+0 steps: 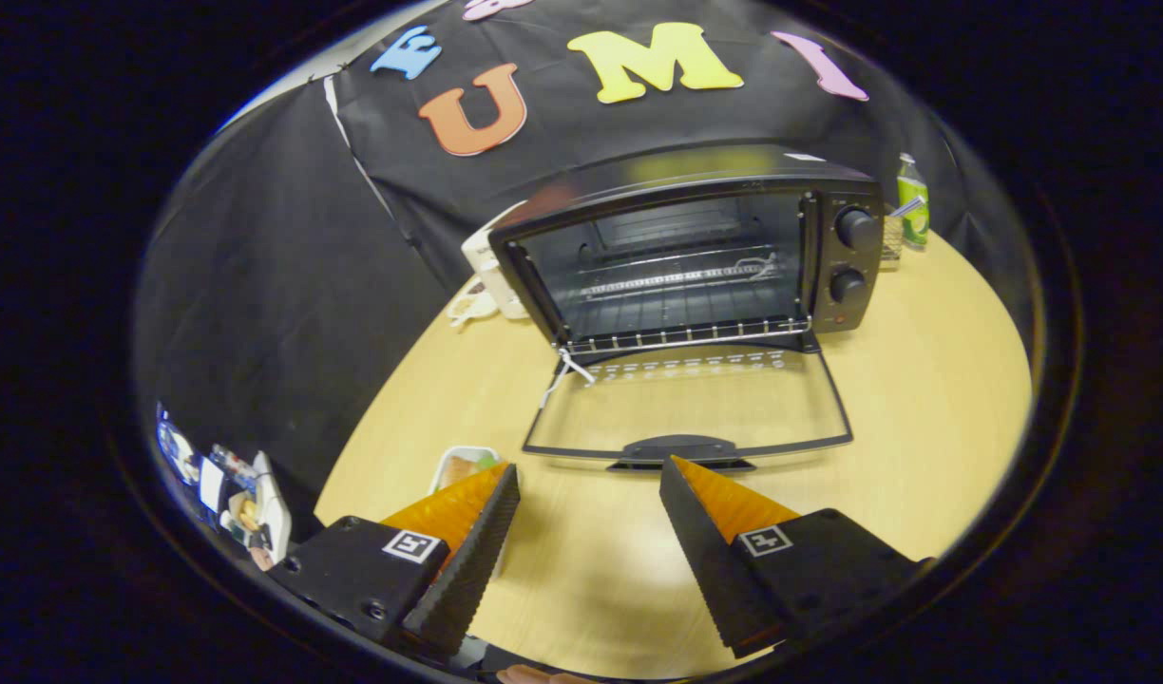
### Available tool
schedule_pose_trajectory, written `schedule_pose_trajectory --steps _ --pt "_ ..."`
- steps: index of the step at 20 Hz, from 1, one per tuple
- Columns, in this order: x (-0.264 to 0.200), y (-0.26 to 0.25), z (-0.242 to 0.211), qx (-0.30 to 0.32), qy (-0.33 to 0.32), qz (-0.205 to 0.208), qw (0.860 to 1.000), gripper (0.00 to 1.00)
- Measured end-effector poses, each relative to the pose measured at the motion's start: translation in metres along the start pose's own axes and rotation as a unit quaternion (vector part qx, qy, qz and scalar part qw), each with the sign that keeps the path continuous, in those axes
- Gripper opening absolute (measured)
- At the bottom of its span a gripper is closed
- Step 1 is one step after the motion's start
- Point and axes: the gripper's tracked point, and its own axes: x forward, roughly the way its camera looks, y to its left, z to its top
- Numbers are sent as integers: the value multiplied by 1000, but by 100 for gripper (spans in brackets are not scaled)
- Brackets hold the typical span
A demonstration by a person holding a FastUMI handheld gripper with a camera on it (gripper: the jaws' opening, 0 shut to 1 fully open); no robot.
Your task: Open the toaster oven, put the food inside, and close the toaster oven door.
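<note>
A black toaster oven (695, 252) stands at the far side of the wooden table (924, 380), its inside with a wire rack open to view. Its glass door (691, 404) lies folded down flat toward me, the handle (681, 449) at its near edge. My gripper (589, 467) is open above the table, just short of that handle, with nothing between its orange-and-black fingers (463, 532). A small white tray of food (460, 467) sits on the table just beyond the left finger, partly hidden by it.
A white appliance (486, 271) stands behind the oven's left side. A green bottle (912, 199) and a clear glass (890, 237) stand to the oven's right near the table's back edge. Clutter lies below the table's left edge (230, 494).
</note>
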Motion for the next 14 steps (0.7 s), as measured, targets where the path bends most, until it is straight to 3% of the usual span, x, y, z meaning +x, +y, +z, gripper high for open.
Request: schedule_pose_trajectory --steps 5,10,14 --pt "-2 40 -32 35 89 97 991 92" --pt "7 51 -47 22 143 115 983 79" --pt "13 59 -47 17 167 156 973 72"
